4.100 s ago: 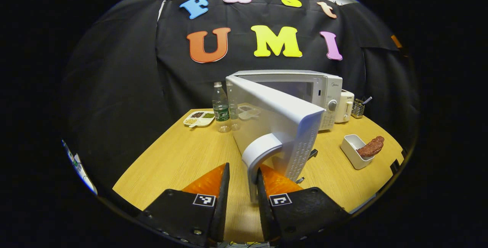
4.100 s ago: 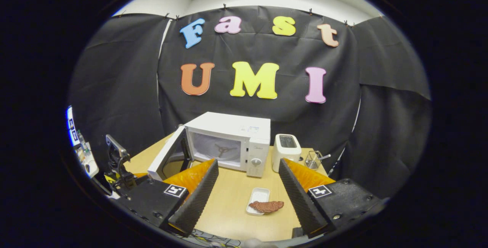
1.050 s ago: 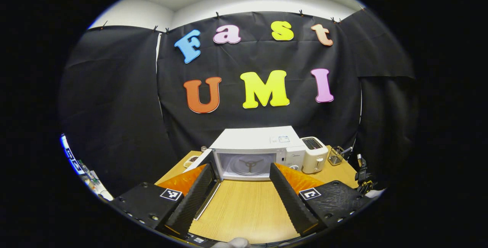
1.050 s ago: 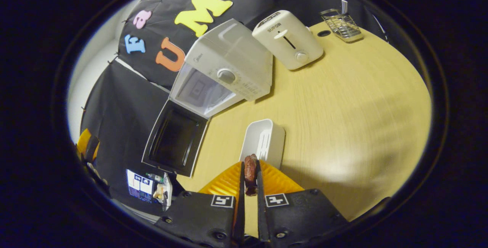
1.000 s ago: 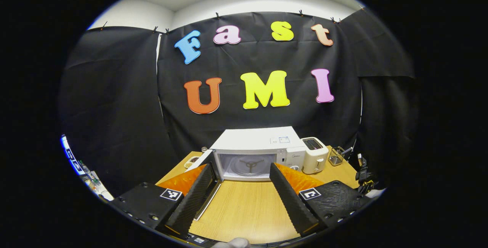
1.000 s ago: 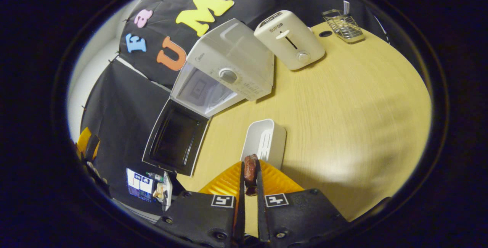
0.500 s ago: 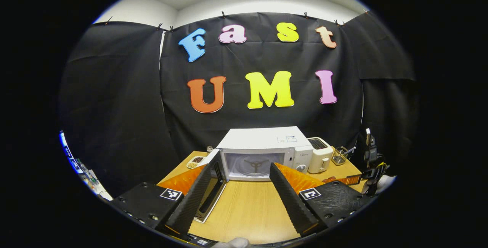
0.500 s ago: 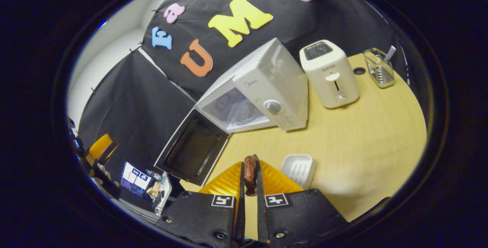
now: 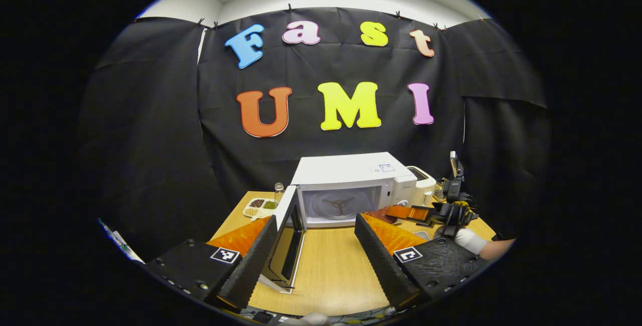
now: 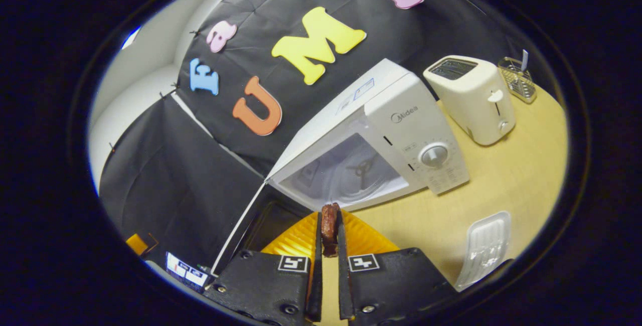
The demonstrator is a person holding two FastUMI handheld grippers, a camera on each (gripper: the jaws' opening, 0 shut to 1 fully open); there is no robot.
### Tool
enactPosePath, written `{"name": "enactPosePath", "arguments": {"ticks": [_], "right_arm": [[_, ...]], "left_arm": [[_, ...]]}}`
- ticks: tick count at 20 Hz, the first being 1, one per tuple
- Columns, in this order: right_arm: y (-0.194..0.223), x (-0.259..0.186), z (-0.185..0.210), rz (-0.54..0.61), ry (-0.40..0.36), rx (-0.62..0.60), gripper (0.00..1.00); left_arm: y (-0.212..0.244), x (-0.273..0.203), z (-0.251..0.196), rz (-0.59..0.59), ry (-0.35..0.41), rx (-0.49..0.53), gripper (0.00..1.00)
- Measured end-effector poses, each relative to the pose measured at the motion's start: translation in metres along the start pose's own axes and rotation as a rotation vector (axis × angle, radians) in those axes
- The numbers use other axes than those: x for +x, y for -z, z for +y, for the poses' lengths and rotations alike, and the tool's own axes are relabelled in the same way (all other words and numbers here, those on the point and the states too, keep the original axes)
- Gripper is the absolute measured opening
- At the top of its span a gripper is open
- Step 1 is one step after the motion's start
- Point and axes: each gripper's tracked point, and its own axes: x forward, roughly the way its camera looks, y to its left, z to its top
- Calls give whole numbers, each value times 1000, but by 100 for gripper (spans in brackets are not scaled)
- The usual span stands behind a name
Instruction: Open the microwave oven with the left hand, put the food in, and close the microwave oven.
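The white microwave (image 9: 351,185) stands at the back of the wooden table with its door (image 9: 286,238) swung wide to the left and the cavity bare. My left gripper (image 9: 313,246) hangs open above the table's front, well back from the oven. Held by a gloved hand, the right gripper (image 9: 396,211) reaches in from the right, its tips just before the cavity's right side. In the right gripper view that gripper (image 10: 328,225) is shut on a brown piece of food (image 10: 329,228), close in front of the microwave (image 10: 381,140) opening.
A cream toaster (image 10: 471,98) and a wire holder (image 10: 516,83) stand right of the microwave. A white dish (image 10: 484,246) lies on the table near the right gripper. A divided snack tray (image 9: 260,206) and a bottle (image 9: 279,191) sit at the back left.
The right gripper has carried the food away from the white dish and up to the microwave's opening. The left gripper has drifted slightly and stays open. The door stays wide.
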Motion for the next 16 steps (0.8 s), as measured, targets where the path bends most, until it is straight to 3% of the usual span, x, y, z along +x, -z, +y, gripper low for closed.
{"name": "enactPosePath", "arguments": {"ticks": [7,13,16], "right_arm": [[30,100,22,-182,49,221,16],[25,165,-7,-341,184,354,16],[12,187,-24,-400,226,364,16]], "left_arm": [[15,5,30,32,33,61,96],[31,9,40,51,51,78,96],[36,11,44,65,53,91,96]]}}
